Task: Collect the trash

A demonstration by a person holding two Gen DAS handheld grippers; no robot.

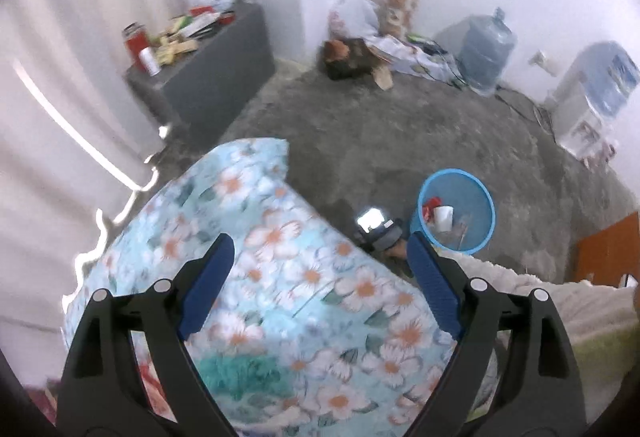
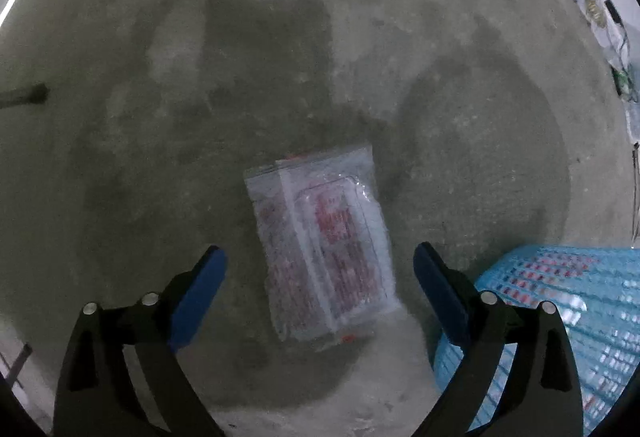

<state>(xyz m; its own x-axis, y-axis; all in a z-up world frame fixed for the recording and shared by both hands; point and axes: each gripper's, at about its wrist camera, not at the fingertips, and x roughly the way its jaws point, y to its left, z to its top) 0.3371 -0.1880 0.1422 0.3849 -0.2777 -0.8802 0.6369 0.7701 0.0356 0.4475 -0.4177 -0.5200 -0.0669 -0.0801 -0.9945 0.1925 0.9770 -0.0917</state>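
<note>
A clear plastic packet (image 2: 320, 249) with red print lies flat on the concrete floor. My right gripper (image 2: 320, 251) points down over it, open, a blue finger on each side of the packet and above it. The blue mesh trash bin (image 2: 560, 297) stands just to its right. In the left wrist view the same bin (image 1: 472, 197) holds a white cup (image 1: 444, 217) and red scraps. My left gripper (image 1: 320, 240) hangs open and empty over a floral pillow (image 1: 280, 277).
A dark bench (image 1: 216, 65) piled with jars and wrappers stands by the curtain. Bags, papers and a water jug (image 1: 484, 49) line the far wall, with a dispenser (image 1: 592, 93) at right. A cream blanket (image 1: 560, 309) covers the bed edge.
</note>
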